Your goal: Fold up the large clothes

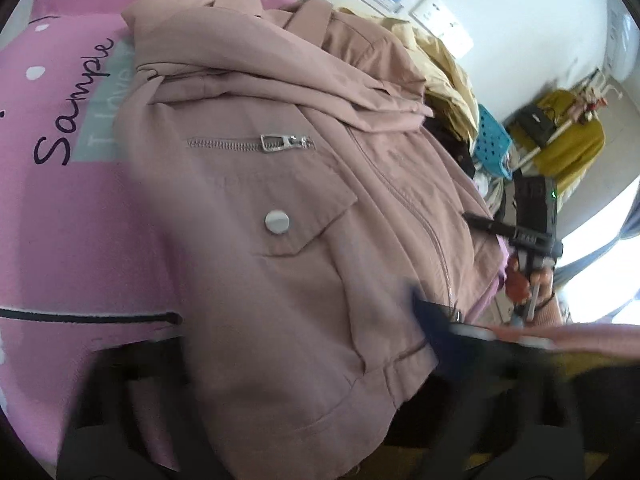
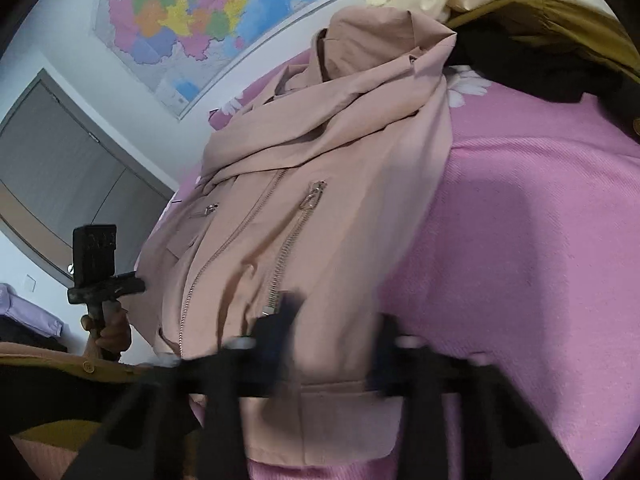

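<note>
Yellow clothes [image 1: 444,68] beside jacket [image 1: 280,208], prob. touching

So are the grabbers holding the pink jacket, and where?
It cannot be told: both hand-held grippers sit at the dusty-pink zippered jacket's bottom hem, too blurred to show a pinch.

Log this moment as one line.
stage: mid-fold | jacket: on pink bedding, sleeves folded across chest | right gripper: open, astride hem | left gripper: at hem, state unclear
</note>
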### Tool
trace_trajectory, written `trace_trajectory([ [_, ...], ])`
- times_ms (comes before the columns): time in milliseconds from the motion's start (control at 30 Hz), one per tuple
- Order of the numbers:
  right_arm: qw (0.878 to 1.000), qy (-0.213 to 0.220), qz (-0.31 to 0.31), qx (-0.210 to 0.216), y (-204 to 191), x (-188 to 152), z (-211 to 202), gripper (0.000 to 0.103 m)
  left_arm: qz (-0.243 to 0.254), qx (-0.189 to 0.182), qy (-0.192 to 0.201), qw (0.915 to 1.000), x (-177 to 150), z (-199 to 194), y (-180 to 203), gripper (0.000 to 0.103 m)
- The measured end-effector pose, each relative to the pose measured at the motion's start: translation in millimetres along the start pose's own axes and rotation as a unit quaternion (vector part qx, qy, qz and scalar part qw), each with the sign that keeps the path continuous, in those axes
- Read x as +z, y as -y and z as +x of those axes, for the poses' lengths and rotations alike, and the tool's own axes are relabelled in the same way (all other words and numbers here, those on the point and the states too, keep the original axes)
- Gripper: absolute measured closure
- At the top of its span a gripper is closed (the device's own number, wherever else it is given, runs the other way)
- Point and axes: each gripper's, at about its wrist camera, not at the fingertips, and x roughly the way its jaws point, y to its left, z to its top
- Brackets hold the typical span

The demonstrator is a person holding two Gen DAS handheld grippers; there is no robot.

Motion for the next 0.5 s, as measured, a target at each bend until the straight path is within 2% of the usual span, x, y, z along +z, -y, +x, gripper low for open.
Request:
trace_trajectory([
  [33,1.000,0.009,0.006,0.014,-2,0,-4,0.083,-0.013,0.010,-0.004,0.9999,3,0,-4,0.094],
  [67,0.999,0.016,0.009,0.032,-6,1,-7,0.084,-0.027,0.009,-0.004,0.9996,5,-2,-9,0.096],
  [133,0.997,0.039,0.005,0.071,-18,0,-26,0.085,-0.038,0.002,0.017,0.9991,5,-19,-12,0.098],
  [233,0.994,0.069,-0.023,0.085,-42,-6,-55,0.086,-0.032,-0.010,0.067,0.9972,3,-64,-8,0.100],
  [333,0.987,0.095,-0.051,0.121,-67,-14,-83,0.087,-0.036,-0.022,0.108,0.9932,-1,-106,-12,0.100],
  [433,0.985,0.086,-0.064,0.133,-79,-27,-87,0.086,-0.027,-0.015,0.117,0.9926,-9,-125,-14,0.100],
  [500,0.991,0.049,-0.046,0.112,-71,-35,-71,0.085,-0.029,-0.005,0.105,0.9940,-13,-119,-18,0.099],
])
